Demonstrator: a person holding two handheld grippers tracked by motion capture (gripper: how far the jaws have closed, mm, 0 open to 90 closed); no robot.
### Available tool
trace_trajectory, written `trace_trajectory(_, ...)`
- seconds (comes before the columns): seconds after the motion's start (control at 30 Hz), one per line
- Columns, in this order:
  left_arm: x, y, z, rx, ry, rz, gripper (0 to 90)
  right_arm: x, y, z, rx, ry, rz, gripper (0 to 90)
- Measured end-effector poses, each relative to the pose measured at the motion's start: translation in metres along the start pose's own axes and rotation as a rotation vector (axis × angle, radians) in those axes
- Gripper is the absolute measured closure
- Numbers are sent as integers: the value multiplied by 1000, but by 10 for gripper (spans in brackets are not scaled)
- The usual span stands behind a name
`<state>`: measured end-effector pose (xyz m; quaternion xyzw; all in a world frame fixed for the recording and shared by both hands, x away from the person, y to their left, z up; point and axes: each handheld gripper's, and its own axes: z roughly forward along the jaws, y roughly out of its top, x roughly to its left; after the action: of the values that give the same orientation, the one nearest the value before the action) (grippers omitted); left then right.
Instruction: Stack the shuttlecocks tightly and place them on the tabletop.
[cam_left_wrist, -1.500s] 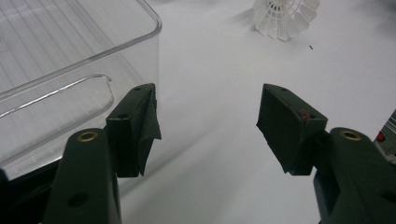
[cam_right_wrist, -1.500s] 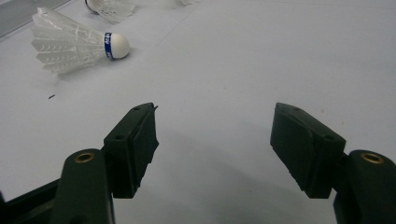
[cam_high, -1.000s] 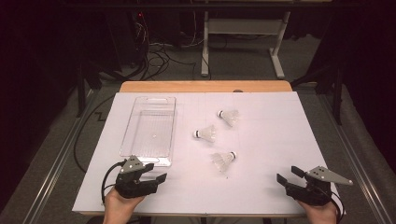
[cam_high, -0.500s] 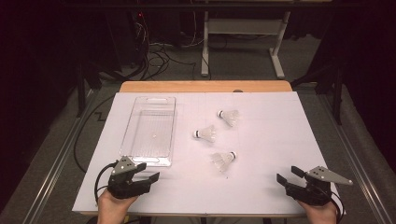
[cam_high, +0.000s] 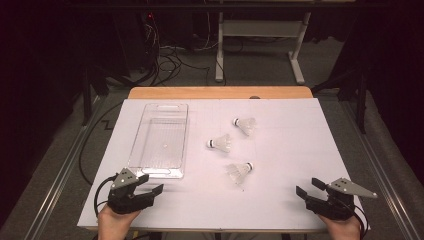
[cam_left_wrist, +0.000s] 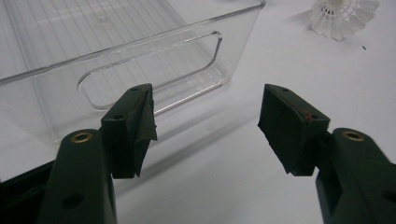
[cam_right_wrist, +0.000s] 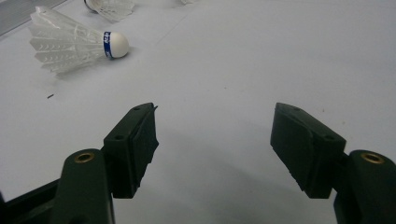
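Looking down from the high view: your left gripper (cam_high: 150, 188) sits just short of the clear plastic bin (cam_high: 160, 140), your right gripper (cam_high: 310, 192) near the table's (cam_high: 290, 130) front right corner; three feathered shuttlecocks lie between them. Left gripper view: jaws wide, gripping nothing, ribbed bin wall with handle slot just ahead. Right gripper view: jaws wide, bare; nearest shuttlecock (cam_right_wrist: 74, 42) lies on its side, well ahead.
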<state>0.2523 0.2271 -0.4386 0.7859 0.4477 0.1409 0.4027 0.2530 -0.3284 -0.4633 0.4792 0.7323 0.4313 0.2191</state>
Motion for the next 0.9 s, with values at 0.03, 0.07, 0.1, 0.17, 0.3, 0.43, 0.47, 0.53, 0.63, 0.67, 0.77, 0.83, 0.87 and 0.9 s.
trace_trajectory(0.03,1,0,0,-1,3,-1,363,0,0,0,0,1,0,321)
trace_trajectory(0.07,2,-1,-1,-3,5,-5,363,0,0,0,0,0,0,321)
trace_trajectory(0.1,3,-1,-1,-5,8,-7,362,0,0,0,0,1,0,321)
trace_trajectory(0.17,5,-2,-3,-10,14,-11,361,0,0,0,1,1,0,321)
trace_trajectory(0.3,8,-5,-4,-15,26,-12,355,0,0,0,0,0,0,321)
trace_trajectory(0.43,11,-8,-5,-22,38,-17,353,1,0,0,1,-1,2,321)
trace_trajectory(0.47,13,-9,-6,-26,40,-22,352,1,0,0,1,-1,2,321)
trace_trajectory(0.53,15,-10,-6,-33,44,-30,350,1,0,1,2,-1,2,321)
trace_trajectory(0.63,18,-13,-6,-37,38,-49,343,1,0,1,2,-1,2,321)
trace_trajectory(0.67,19,-14,-6,-35,39,-50,340,1,0,1,2,-1,2,321)
trace_trajectory(0.77,20,-16,-6,-40,49,-62,338,1,0,0,2,-2,3,321)
trace_trajectory(0.83,21,-17,-5,-42,52,-66,336,1,0,1,2,-2,3,321)
trace_trajectory(0.87,21,-18,-5,-43,53,-69,336,1,0,1,2,-1,4,321)
trace_trajectory(0.9,21,-19,-5,-43,53,-69,336,1,0,1,2,-1,4,321)
